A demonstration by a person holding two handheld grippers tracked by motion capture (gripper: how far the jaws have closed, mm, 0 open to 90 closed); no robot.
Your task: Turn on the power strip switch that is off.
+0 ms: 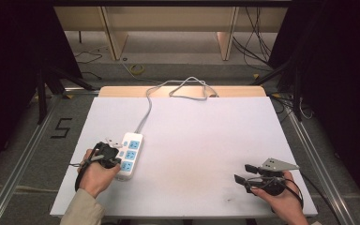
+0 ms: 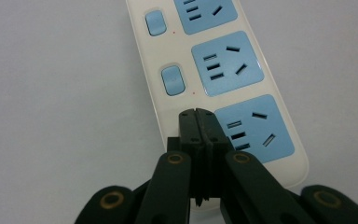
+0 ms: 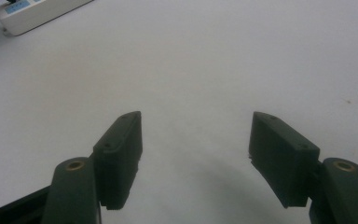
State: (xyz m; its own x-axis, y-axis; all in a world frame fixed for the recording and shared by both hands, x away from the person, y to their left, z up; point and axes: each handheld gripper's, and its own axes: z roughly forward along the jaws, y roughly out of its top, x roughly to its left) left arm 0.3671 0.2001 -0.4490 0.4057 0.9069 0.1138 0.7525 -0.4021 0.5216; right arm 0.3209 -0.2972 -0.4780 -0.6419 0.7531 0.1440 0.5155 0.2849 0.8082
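The left gripper (image 2: 196,114) sits over the near end of the power strip (image 1: 130,154), jaws pressed together with nothing between them, their tip on the strip's switch side beside the nearest blue socket (image 2: 254,129); likely poised to press that switch. Well right of the strip, the right gripper (image 1: 242,173) rests on the white worktop (image 1: 201,136), jaws spread and empty; probably idle.

White power strip (image 1: 129,156) lying flat on the left part of the white table (image 1: 201,140), long axis running roughly front to back. It has three blue socket faces in a row, with small blue rocker switches (image 2: 173,80) along one side. Its grey cord (image 1: 146,108) leaves the far end and loops over the table's back edge.
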